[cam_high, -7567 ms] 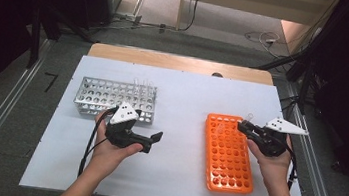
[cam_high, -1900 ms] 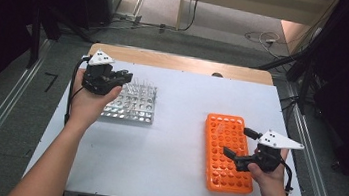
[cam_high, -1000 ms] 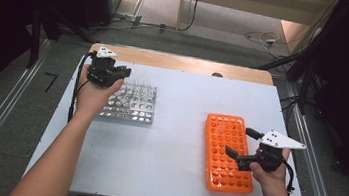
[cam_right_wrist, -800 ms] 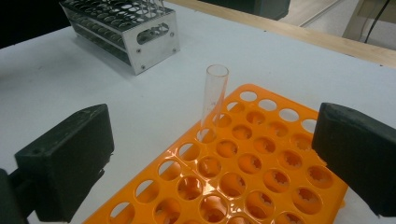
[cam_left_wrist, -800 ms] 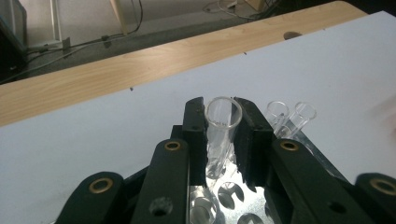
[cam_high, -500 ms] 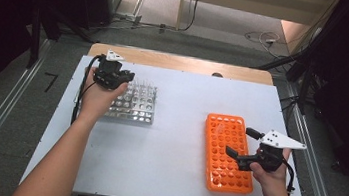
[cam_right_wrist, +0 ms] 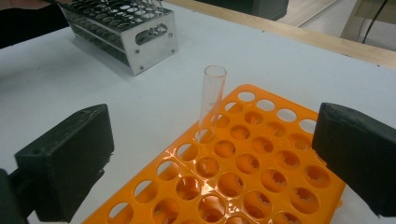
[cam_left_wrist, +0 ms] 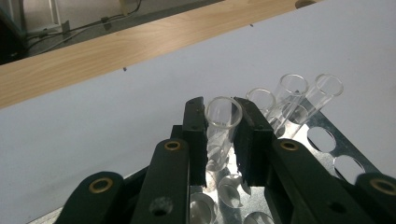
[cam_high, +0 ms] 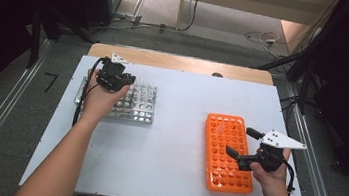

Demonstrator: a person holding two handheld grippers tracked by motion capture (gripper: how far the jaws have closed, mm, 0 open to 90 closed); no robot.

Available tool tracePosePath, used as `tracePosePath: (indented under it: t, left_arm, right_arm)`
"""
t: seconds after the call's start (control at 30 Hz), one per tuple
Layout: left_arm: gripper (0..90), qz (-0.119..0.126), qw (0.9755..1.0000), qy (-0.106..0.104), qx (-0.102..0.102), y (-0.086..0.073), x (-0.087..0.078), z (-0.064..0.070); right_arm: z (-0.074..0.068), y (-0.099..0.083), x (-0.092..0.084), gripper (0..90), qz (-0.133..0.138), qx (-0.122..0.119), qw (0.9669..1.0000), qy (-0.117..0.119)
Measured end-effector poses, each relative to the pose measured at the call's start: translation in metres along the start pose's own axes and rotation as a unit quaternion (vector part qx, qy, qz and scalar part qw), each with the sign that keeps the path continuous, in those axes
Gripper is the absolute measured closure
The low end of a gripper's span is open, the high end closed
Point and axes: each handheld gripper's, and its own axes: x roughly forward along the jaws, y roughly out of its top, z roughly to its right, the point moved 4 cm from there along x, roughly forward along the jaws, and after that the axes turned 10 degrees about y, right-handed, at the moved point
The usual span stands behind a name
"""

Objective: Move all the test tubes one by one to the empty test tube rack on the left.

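- The left hand-held gripper is closed on a clear glass test tube; both black pads press the tube just below its open rim.
- This tube stands upright in the silver metal rack, at the far left part of the white tabletop, so its long axis is vertical.
- I judge the coming move is a straight lift upward along this axis, until the bottom leaves the hole.
- The orange plastic rack lies well apart, to the right, with one clear tube already standing in it.
- The right hand-held gripper is wide open and empty, just over the orange rack.
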Motion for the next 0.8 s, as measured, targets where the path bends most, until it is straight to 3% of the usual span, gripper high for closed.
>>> tracePosePath:
  t: [0.53,0.8]
  left_arm:
    - [75.1,-0.017,0.9998,-0.004,-0.011,-0.009,0.007,-0.001]
    - [58.3,-0.013,0.9996,0.001,-0.026,-0.011,0.001,-0.002]
  right_arm:
    - [0.0,0.0,0.0,0.0,-0.001,0.001,1.0,0.0]
    - [0.001,0.0,-0.001,0.0,0.001,0.002,1.0,-0.002]
